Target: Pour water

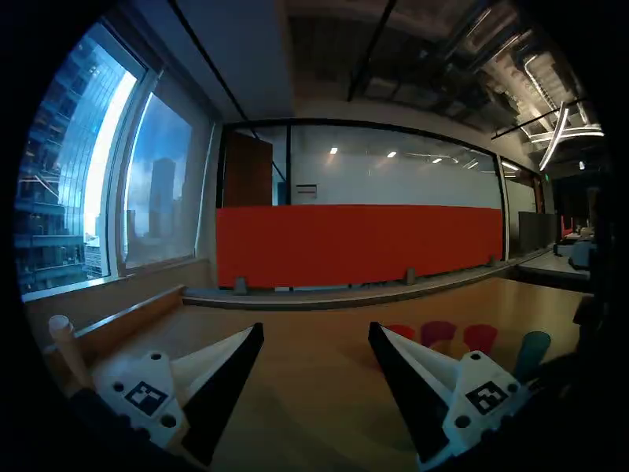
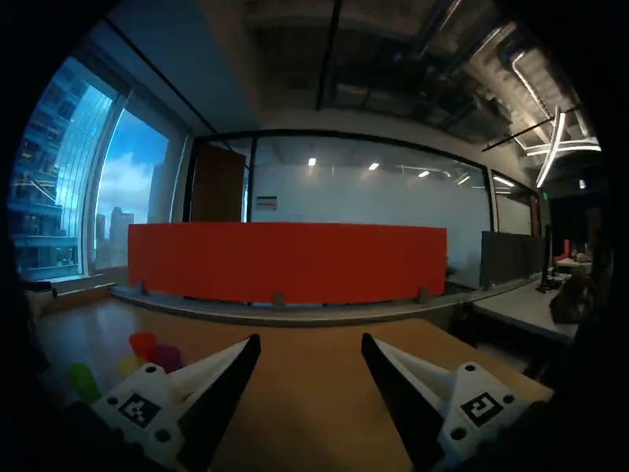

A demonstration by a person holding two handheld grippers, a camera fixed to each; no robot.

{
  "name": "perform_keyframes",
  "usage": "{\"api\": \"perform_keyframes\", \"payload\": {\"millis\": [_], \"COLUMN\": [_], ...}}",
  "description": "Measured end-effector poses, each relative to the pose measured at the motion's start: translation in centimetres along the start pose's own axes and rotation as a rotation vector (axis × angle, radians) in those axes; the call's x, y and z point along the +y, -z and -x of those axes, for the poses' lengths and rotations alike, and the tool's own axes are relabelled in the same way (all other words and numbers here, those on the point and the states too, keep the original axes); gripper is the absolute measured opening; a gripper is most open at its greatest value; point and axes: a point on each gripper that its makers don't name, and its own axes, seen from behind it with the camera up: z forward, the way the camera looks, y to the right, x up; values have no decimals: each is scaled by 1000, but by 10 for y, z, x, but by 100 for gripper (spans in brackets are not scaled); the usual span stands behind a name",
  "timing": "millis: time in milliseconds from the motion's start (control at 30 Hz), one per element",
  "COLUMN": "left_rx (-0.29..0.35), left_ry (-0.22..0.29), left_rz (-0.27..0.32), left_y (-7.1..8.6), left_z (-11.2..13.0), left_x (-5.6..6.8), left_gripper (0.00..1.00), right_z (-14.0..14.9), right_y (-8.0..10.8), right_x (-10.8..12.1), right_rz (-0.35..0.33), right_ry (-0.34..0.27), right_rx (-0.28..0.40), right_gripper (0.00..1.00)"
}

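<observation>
Sitting beyond parted jaws: coloured cups (image 1: 438, 332).

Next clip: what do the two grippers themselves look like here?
Both the left gripper and right gripper have two white wedge-shaped fingers tapering to points, with black inner faces. Each finger carries a square black-and-white tag near its base.

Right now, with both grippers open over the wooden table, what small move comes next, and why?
Probably swing the left gripper right, toward the small coloured cups: it and the right gripper are open and empty, and the cups stand off to its side on the wooden table.
</observation>
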Motion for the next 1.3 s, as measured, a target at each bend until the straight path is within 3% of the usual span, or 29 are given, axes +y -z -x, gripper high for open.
{"api": "perform_keyframes", "payload": {"millis": [300, 667, 1300], "left_rx": [15, 26, 15], "left_ry": [6, 35, 44], "left_rz": [-35, -58, -62], "left_y": [0, -1, -7], "left_z": [15, 31, 48], "left_x": [-4, -11, -1], "left_gripper": [99, 99, 99], "right_z": [5, 1, 8], "right_y": [-1, 5, 8], "right_x": [5, 11, 13], "right_rz": [24, 44, 54], "right_ry": [43, 2, 0], "right_rx": [-14, -14, -34], "right_gripper": [99, 99, 99]}}
